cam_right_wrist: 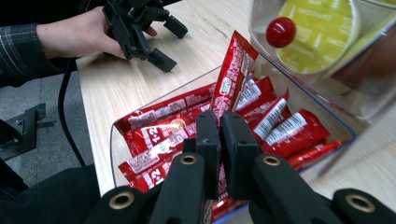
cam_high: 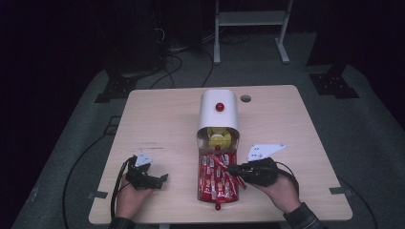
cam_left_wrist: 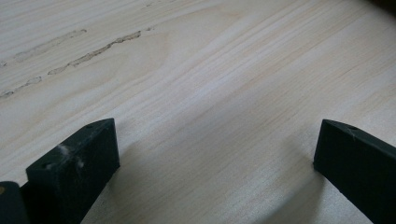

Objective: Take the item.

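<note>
Right tool point(cam_right_wrist: 219, 140) is over the clear tray point(cam_right_wrist: 112, 154), its two black jaws pressed nearly together on a red sachet point(cam_right_wrist: 231, 74) that stands up out of the pile. The print on the packets is mostly too small to read, but a bold "12" shows on the red sachets point(cam_right_wrist: 159, 140) lying flat, along with barcodes on white panels. From the high view, that tray point(cam_high: 198, 191) sits at the near middle of the worktop point(cam_high: 162, 119), packed with the red sachets point(cam_high: 217, 179), and the right tool point(cam_high: 234, 168) reaches in from its right side with the person's right hand point(cam_high: 279, 188) behind it.

Beyond the tray stands a white rounded cover point(cam_high: 218, 110) with a red knob point(cam_high: 219, 107); under its clear front there are yellow packs point(cam_high: 219, 138). Up close, the yellow pack point(cam_right_wrist: 322, 32) carries faint lettering, unreadable, behind another red knob point(cam_right_wrist: 281, 31).

Over on the left, the left tool point(cam_high: 155, 180) rests on the bare worktop, well apart from the tray, held by the left hand point(cam_high: 129, 193). Its own camera shows the jaws spread wide with pale wood grain point(cam_left_wrist: 210, 93) between them, gripping nothing.
</note>
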